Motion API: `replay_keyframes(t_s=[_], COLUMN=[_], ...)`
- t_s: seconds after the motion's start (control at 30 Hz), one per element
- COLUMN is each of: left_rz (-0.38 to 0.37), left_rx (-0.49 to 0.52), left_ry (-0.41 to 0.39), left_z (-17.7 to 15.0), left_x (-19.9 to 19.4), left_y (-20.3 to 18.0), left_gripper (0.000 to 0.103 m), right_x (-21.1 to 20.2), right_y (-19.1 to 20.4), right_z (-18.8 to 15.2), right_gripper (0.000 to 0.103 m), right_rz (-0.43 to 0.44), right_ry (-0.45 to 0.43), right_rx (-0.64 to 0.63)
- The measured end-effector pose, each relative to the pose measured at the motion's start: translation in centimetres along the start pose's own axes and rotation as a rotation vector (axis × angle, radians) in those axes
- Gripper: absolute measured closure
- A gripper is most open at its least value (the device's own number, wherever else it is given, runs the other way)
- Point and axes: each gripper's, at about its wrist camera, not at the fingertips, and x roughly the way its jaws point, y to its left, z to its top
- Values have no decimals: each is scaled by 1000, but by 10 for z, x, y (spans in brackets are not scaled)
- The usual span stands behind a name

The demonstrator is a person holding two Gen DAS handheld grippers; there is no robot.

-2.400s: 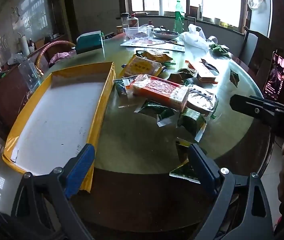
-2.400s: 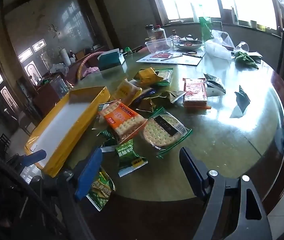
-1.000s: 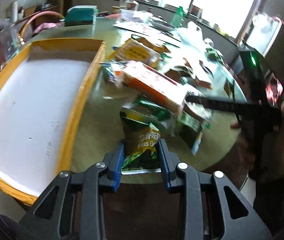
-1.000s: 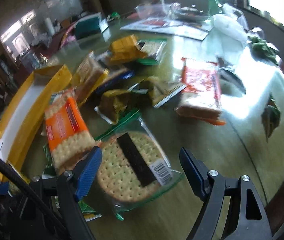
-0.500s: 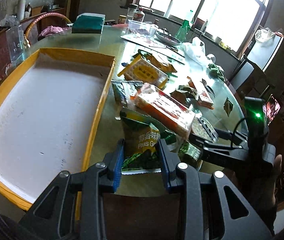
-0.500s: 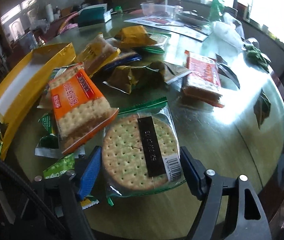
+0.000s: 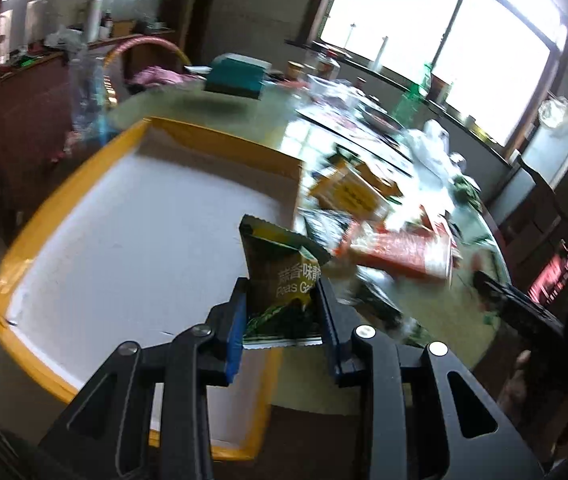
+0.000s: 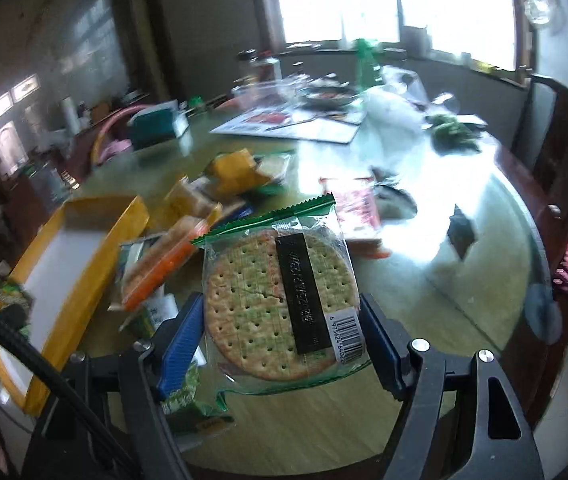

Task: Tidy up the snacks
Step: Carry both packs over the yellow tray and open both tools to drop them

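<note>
My left gripper [image 7: 282, 312] is shut on a green pea snack packet [image 7: 284, 276] and holds it above the near right corner of the yellow tray [image 7: 64, 216], which has a white floor. My right gripper [image 8: 280, 328] is shut on a round cracker pack [image 8: 276, 300] with a green seal and holds it lifted above the table. The tray also shows in the right wrist view [image 8: 84, 264] at the left. An orange cracker pack [image 8: 156, 276], yellow packs [image 8: 232, 168] and a red pack [image 8: 356, 204] lie on the round glass table [image 8: 464, 280].
A teal box [image 7: 236, 76], a green bottle [image 8: 366, 64], a bowl, papers and a white bag [image 8: 396, 120] stand at the table's far side. A chair [image 8: 544, 120] is at the right. A small green packet [image 8: 188, 396] lies under my right gripper.
My left gripper has carried the pea packet left, over the tray's corner. My right gripper has closed on the round cracker pack and lifted it off the table.
</note>
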Motion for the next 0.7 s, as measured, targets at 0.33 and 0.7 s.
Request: replay_keyframes(t_s=[0.33, 0.7], left_rz=[167, 263], left_rx=[-75, -98], left_ry=[19, 75], left_z=[7, 3], left_x=[4, 13], left_y=[66, 107], left_gripper=[69, 68], right_x=[-12, 44], right_y=[67, 256], right_z=[9, -5], right_gripper=[28, 28], right_rz=[353, 546], right_ry=[-10, 157], right_rx=[-83, -365])
